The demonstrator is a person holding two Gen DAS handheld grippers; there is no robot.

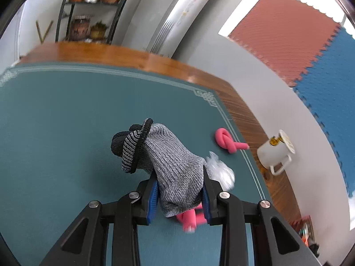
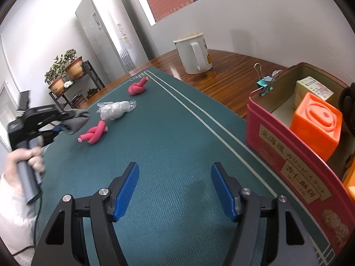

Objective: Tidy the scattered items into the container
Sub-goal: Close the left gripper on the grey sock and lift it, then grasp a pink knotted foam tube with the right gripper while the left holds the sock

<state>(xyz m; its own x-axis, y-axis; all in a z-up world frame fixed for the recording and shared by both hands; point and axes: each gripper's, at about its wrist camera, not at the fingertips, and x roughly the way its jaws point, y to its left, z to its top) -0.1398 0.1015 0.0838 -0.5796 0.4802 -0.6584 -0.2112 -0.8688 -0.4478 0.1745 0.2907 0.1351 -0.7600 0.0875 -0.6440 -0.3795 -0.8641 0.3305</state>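
Overhead, left hand-held gripper (image 1: 180,196) clamps a grey sock (image 1: 168,161); right hand-held gripper (image 2: 175,190) gapes empty beside the red tin (image 2: 295,166)

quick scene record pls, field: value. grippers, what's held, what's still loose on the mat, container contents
left gripper: shut on grey sock, lifted off the mat
right gripper: open, holding nothing, above green mat
loose on mat: two pink knotted foam pieces, clear plastic bag
container: red tin, open, at the mat's right edge
in tin: orange block, small carton
clipped to rim: binder clip
off mat: white mug on wooden table
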